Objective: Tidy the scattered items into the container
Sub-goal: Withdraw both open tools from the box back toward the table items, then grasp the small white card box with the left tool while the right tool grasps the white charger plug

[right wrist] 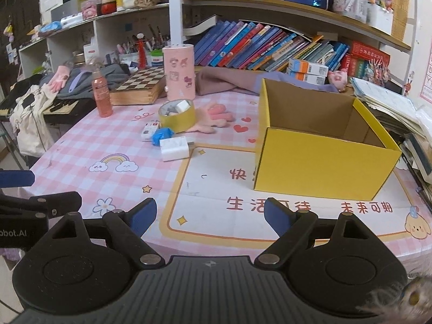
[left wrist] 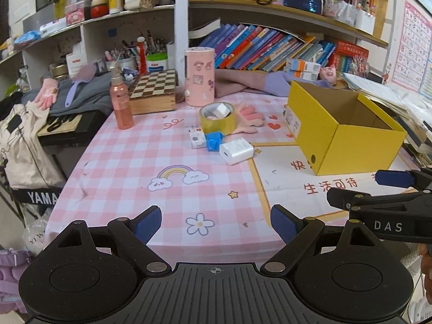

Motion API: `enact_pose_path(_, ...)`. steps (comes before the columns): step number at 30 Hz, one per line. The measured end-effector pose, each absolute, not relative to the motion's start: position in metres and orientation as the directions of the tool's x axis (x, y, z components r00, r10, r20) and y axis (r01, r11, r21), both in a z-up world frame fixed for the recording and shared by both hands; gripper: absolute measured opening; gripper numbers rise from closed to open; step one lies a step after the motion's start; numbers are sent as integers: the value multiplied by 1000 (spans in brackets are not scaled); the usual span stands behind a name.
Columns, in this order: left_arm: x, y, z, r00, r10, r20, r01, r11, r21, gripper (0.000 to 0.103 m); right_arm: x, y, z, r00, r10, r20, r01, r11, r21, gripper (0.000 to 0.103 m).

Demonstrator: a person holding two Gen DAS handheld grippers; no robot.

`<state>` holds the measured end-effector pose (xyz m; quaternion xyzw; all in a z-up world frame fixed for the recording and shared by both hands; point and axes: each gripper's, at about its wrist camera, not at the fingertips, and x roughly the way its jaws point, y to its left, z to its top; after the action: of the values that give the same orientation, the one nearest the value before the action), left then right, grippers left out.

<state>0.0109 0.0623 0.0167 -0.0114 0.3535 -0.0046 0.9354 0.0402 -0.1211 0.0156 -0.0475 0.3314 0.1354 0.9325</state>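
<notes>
An open yellow box (left wrist: pixel 348 140) (right wrist: pixel 321 162) stands on the right of the pink checked tablecloth. Left of it lie a white charger (left wrist: pixel 236 151) (right wrist: pixel 175 149), a crumpled blue item (left wrist: pixel 214 141) (right wrist: pixel 161 135), a small white printed box (left wrist: pixel 196 137) (right wrist: pixel 149 131), a yellow tape roll (left wrist: pixel 217 117) (right wrist: pixel 177 117) with a white block inside, and a pink glove (left wrist: pixel 249 117) (right wrist: pixel 214 116). My left gripper (left wrist: pixel 216 222) hangs open over the near table edge, well short of them. My right gripper (right wrist: pixel 210 217) is open too, empty, in front of the box.
A pink spray bottle (left wrist: pixel 121 102) (right wrist: pixel 102 97), a chessboard box (left wrist: pixel 154 91) and a pink cylinder (left wrist: pixel 199 77) (right wrist: pixel 179 73) stand behind the items. Bookshelves fill the back. Stacked papers (right wrist: pixel 391 108) crowd the right. A keyboard and bags sit left of the table.
</notes>
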Motion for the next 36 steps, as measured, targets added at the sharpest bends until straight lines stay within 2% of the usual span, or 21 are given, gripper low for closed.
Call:
enact_pose_path(15, 29, 73, 5, 729, 25, -684, -69, 997, -36, 90, 68, -105, 6, 706, 267, -656, -365, 931, -13, 86)
enact_pose_path(36, 104, 92, -12, 664, 80, -743, -132, 991, -11, 90, 154, -74, -22, 594, 333, -733, -463, 886, 27, 86)
